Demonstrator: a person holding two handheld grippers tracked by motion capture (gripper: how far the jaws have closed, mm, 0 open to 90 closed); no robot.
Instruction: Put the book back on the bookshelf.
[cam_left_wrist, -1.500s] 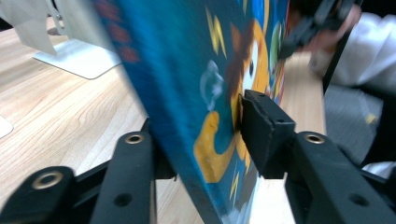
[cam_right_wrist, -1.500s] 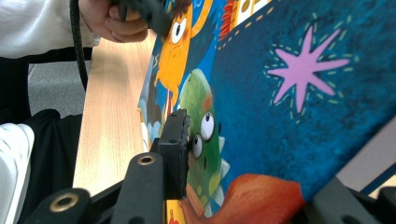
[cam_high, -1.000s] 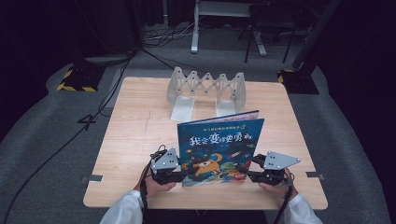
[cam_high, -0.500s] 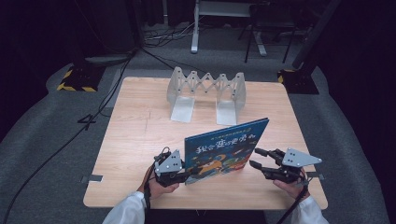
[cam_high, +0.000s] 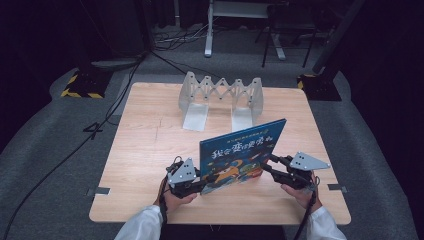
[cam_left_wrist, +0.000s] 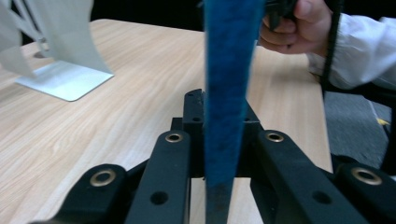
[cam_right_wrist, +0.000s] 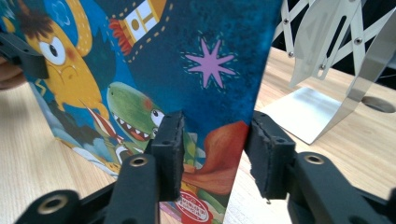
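Book (cam_high: 241, 156) stands upright near the table's (cam_high: 150, 150) near edge, left gripper (cam_high: 200, 186) clamped on it. Right gripper (cam_high: 267, 165) straddles its right edge, jaws parted; contact unclear.

A dim recording lab or studio

A lone light wooden table (cam_high: 150, 150) stands on grey carpeted flooring (cam_high: 45, 165) with dark surroundings, black cables (cam_high: 55, 160) trailing across the floor, yellow-and-black hazard-striped stand bases (cam_high: 80, 85) at the corners, and a white metal stand foot (cam_high: 207, 30) behind.
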